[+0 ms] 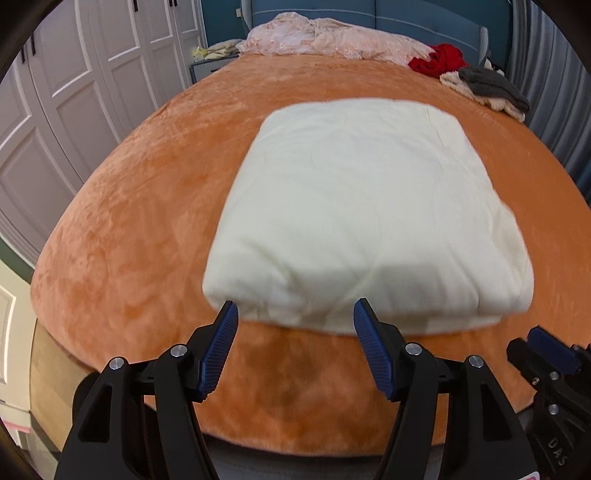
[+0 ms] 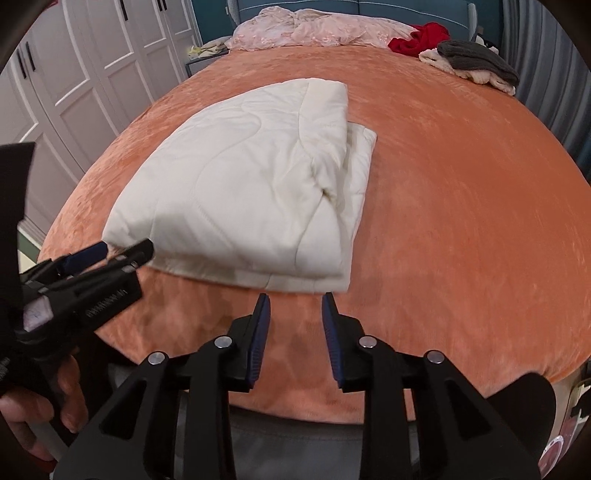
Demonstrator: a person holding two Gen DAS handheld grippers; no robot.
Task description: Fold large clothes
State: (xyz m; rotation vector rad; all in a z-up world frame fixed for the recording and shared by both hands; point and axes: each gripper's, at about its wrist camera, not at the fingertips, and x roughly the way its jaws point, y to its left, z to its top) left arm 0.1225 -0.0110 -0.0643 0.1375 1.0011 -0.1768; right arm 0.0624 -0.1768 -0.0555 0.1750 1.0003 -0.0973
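Over on the far left there's a wall of white wardrobe doors [image 1: 74, 74], then the bed [image 1: 147, 221] with its fuzzy orange cover takes up pretty much everything else.

The left gripper [image 1: 295, 314] has its jaws spread wide and nothing between them. It sits right at the near edge of the folded cream quilt [image 1: 362, 214], blue fingertips [image 1: 231, 310] level with that edge at the near left corner; whether they touch it I can't tell. From the right wrist view you can see that same left gripper [image 2: 123, 251] from the side, poking at the quilt's [image 2: 240, 184] near left corner, with the person's hand [image 2: 40, 406] wrapped around the handle.

The quilt lies flat in the middle of the bed, folded into a chunky rectangle, with a lower layer sticking out along its right side.

The right gripper [image 2: 295, 299] is only partly spread, a narrower gap than the left one, also holding nothing. It sits just short of the quilt's near right corner, over bare orange cover, not touching the fabric. In the left wrist view the right gripper [image 1: 546, 350] only peeks in at the edge.

Way at the back: a rumpled pink blanket [image 2: 314, 27], then a red garment [image 2: 421, 38], and a gray and cream pile of clothes [image 2: 476, 61] at the far right corner.
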